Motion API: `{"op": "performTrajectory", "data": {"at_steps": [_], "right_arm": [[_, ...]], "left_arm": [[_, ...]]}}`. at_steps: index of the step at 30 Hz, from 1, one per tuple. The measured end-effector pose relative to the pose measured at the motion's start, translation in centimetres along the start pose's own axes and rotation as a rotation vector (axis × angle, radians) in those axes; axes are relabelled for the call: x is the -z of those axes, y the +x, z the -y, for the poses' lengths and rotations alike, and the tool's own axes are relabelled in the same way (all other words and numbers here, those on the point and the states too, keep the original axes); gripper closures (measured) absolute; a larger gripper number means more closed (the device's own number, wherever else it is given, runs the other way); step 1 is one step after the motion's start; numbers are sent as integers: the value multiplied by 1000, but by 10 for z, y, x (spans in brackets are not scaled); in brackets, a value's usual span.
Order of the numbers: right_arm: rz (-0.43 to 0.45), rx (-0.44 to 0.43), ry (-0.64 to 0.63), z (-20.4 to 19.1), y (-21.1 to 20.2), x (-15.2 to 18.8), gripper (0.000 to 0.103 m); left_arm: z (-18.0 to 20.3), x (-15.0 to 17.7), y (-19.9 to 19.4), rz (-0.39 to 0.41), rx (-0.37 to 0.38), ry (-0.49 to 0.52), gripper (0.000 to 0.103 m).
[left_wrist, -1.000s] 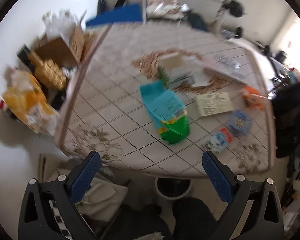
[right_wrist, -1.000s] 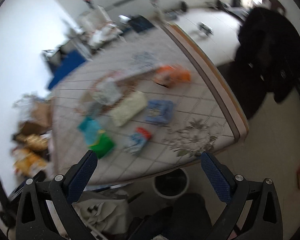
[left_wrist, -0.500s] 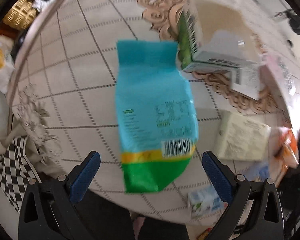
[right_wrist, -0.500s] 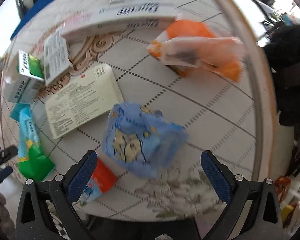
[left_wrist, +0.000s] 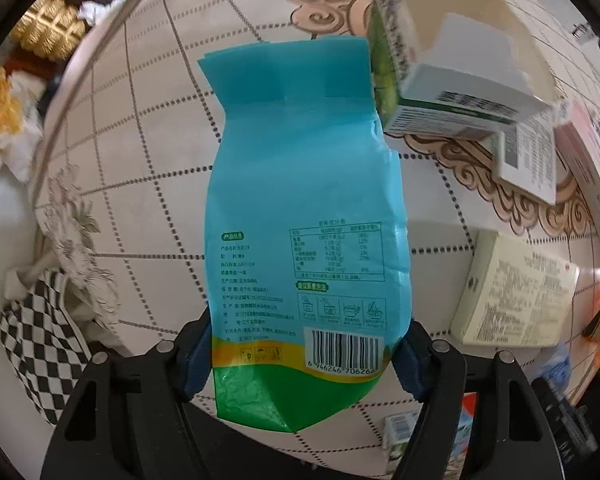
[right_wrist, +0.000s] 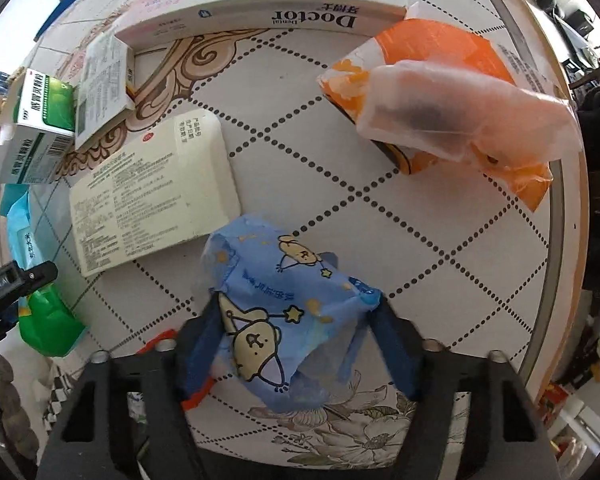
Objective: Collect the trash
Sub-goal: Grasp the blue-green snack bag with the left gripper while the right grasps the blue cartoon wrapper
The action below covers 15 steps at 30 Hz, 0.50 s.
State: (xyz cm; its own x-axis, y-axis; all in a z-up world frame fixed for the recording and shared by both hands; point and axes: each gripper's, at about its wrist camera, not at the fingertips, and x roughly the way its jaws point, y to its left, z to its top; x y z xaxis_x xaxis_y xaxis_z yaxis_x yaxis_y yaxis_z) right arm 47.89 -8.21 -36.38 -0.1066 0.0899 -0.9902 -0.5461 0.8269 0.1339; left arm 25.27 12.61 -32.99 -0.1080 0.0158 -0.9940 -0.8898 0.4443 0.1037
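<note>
- Two hand-held grippers are pointing straight down over a patterned bench littered with packaging, each working on its own piece of trash.
- The left hand-held gripper (left_wrist: 306, 354) is closing its jaws across the lower end of a teal and green rice bag (left_wrist: 304, 216), its blue pads meeting the bag's two side edges near the barcode; the bag is lying flat, label side up, near the bench's front edge.
- The right hand-held gripper (right_wrist: 296, 344) is closing on a crumpled blue cartoon wrapper (right_wrist: 284, 300), which is bulging up between the pads beside the floral print at the front edge, so a squeeze from both sides looks like the way to gather it.
- A cream medicine box (right_wrist: 152, 192) is lying just beside the wrapper, with a green and white carton (right_wrist: 36, 128) and a long Doctor toothpaste box (right_wrist: 268, 4) farther toward the back edge.
- An orange wrapper (right_wrist: 452, 100) is sitting near the right edge, apparently waiting its turn.
- Neither item appears lifted yet; both seem to be resting on the bench.
</note>
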Motion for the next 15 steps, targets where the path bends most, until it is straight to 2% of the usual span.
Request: {"op": "performTrajectory", "data": {"at_steps": [3, 5, 7, 9, 15], "right_arm": [[20, -17, -11, 6, -6, 10, 51], [32, -24, -10, 9, -13, 15, 65], [41, -38, -4, 16, -21, 22, 66], [49, -52, 7, 19, -29, 31, 74], [115, -96, 16, 24, -58, 62, 80]], "left_arm": [[9, 12, -18, 34, -5, 20, 31], [7, 23, -31, 59, -2, 25, 31], [6, 37, -46, 83, 5, 33, 33], [6, 50, -56, 105, 14, 44, 33], [1, 92, -85, 190, 62, 69, 33]]}}
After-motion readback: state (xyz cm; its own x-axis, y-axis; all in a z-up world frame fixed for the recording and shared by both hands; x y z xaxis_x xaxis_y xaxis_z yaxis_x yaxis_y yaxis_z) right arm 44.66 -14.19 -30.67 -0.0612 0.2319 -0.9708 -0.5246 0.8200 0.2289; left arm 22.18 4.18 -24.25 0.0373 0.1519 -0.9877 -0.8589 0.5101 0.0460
